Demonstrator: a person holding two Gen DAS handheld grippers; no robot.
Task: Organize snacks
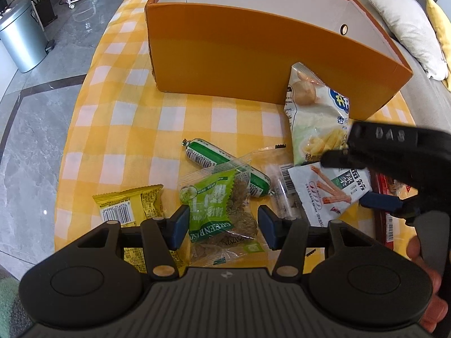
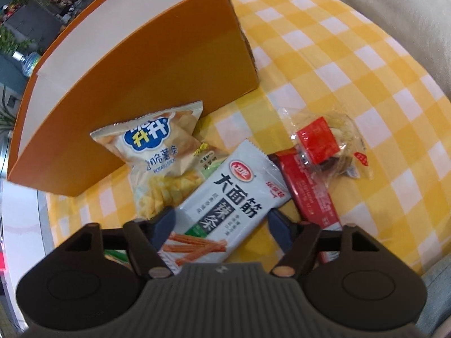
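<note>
Yellow-and-white checked cloth covers the counter where loose snacks lie in front of a tall orange cardboard box. The left hand-held gripper points steeply down over a green raisin packet, its blue pads standing apart on either side of the packet; whether they press on it cannot be told. Beside that packet lie a yellow wrapped biscuit and a green sausage stick. The right hand-held gripper hangs over a white spicy-strip packet with its jaws spread wide, the pads clear of the wrapper's edges. A potato-stick bag leans against the box's front wall, its lower end under the white packet's corner. A red bar lies just right of the white packet, and a clear pouch with a red label overlaps the bar's far end.
</note>
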